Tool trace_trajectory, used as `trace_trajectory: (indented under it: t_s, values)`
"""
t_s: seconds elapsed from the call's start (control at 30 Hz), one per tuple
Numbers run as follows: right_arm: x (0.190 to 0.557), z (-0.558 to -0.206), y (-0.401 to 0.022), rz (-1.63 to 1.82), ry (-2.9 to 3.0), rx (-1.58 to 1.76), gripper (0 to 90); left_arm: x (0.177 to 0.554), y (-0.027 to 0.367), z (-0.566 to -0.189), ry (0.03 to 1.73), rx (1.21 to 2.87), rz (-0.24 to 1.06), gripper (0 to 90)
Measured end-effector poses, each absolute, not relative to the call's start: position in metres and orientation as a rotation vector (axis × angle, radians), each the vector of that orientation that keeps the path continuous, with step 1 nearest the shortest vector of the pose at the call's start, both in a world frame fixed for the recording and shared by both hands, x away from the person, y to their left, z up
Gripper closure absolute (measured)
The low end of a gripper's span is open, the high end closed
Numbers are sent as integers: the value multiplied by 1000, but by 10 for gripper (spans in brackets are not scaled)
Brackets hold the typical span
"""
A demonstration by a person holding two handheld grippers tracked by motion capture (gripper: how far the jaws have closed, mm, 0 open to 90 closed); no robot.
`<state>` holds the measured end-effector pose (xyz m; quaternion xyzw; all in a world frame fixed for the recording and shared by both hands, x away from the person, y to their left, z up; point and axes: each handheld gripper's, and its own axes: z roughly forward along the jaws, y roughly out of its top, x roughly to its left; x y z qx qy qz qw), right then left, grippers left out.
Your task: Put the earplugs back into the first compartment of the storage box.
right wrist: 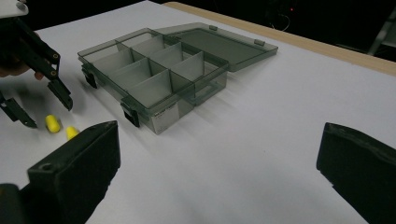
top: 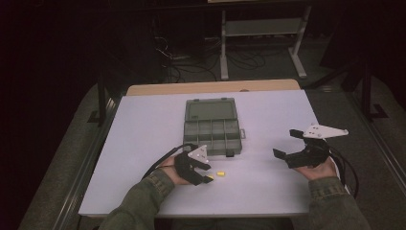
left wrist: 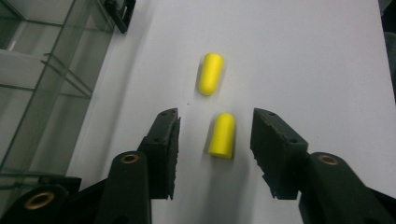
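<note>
Two yellow foam earplugs lie on the white table [top: 143, 143]. The nearer earplug [left wrist: 222, 135] lies between the jaws of my left gripper [left wrist: 215, 116], with a gap on each side and neither pad touching it. The other earplug [left wrist: 211, 73] lies just beyond the fingertips. From above, my left gripper [top: 210, 173] sits low on the table in front of the box, with one earplug [top: 220, 173] just to its right. My right gripper [top: 284, 143] is wide open over bare table at the right, holding nothing. Seen from it, my left gripper [right wrist: 49, 115] straddles an earplug [right wrist: 53, 123].
A clear grey compartment box [top: 212, 127] stands open at the table's middle, lid [right wrist: 219, 44] folded back flat, its several compartments [right wrist: 154, 70] showing nothing inside. Its corner [left wrist: 42, 70] lies close to my left gripper. A wooden edge [top: 210, 87] borders the table's far side.
</note>
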<state>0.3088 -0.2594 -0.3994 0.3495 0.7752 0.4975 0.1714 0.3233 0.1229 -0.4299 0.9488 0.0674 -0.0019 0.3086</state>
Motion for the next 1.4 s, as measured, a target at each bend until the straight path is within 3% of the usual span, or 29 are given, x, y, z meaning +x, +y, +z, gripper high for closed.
trace_trajectory:
  t_s: [0.27,0.3,0.37,0.8,1.4]
  values:
    - [309,-399,-259,1411,2203,992,0,324,120,-432,175,2521,-44,686]
    - [309,-400,-260,1412,2201,991,0,325,119,-432,173,2526,-62,761]
    - [309,-400,-260,1413,2201,989,0,325,119,-432,175,2528,-66,798]
    - [308,-399,-260,1417,2199,991,0,328,128,-410,186,2466,-70,814]
    - [309,-400,-260,1415,2206,998,0,363,157,-343,265,2422,129,810]
